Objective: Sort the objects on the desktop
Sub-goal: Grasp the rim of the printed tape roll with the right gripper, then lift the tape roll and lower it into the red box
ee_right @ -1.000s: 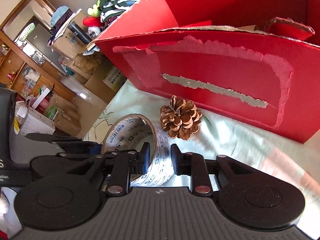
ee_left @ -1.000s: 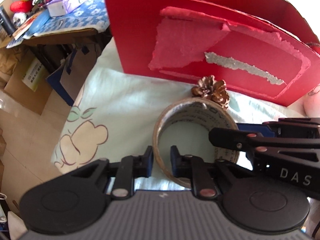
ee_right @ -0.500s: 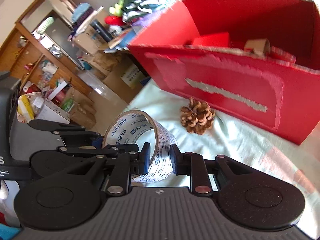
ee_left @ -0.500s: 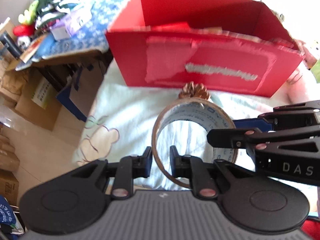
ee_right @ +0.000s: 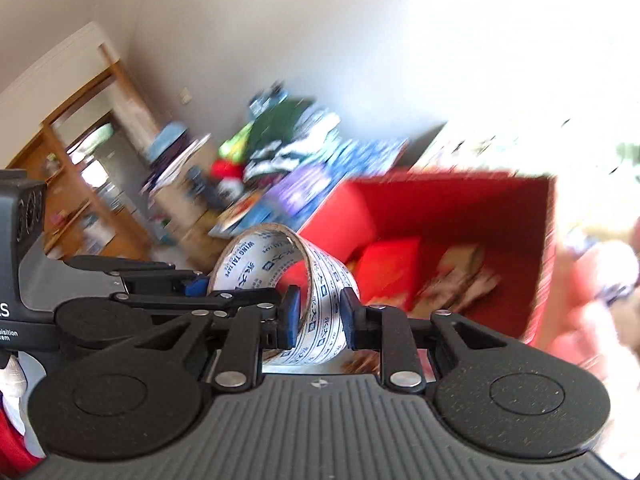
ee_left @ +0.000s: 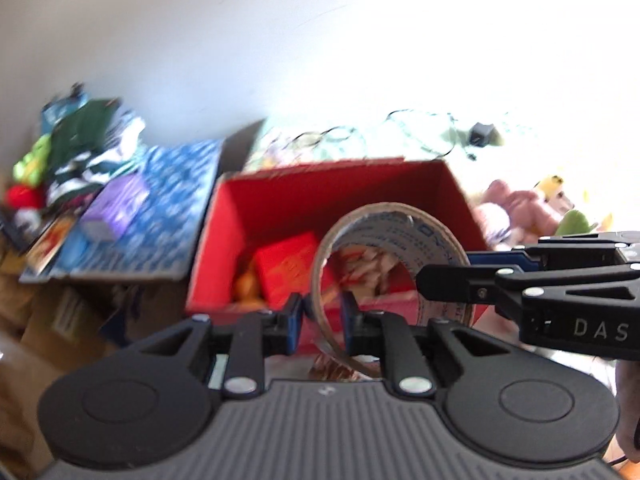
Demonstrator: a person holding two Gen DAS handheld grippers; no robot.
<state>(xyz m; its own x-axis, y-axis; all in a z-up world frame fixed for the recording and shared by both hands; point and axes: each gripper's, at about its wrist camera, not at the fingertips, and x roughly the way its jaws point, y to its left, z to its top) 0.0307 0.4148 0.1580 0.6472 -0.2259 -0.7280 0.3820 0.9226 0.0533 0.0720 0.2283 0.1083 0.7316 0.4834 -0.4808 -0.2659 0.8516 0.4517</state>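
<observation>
A roll of printed packing tape (ee_left: 396, 232) is held in the air by both grippers. My left gripper (ee_left: 320, 318) is shut on its near left wall. My right gripper (ee_right: 318, 312) is shut on its opposite wall (ee_right: 324, 312) and shows from the side in the left wrist view (ee_left: 428, 280). The roll hangs in front of and above the open red cardboard box (ee_left: 280, 200), also in the right wrist view (ee_right: 460, 208). Inside the box lie a small red box (ee_left: 290, 264) and crumpled paper items (ee_right: 460, 276). Both views are motion-blurred.
A side table with a blue patterned cloth (ee_left: 168, 184), a purple box (ee_left: 120, 204) and a pile of clothes and toys (ee_left: 80, 148) stands left of the red box. Plush toys (ee_left: 528, 208) and cables (ee_left: 420, 132) lie beyond it. A wooden doorway (ee_right: 80, 152) is far left.
Both grippers have lifted the tape roll off the tablecloth, from beside the pine cone up to above the red box's rim. The box interior now shows; the pine cone has dropped out of view.
</observation>
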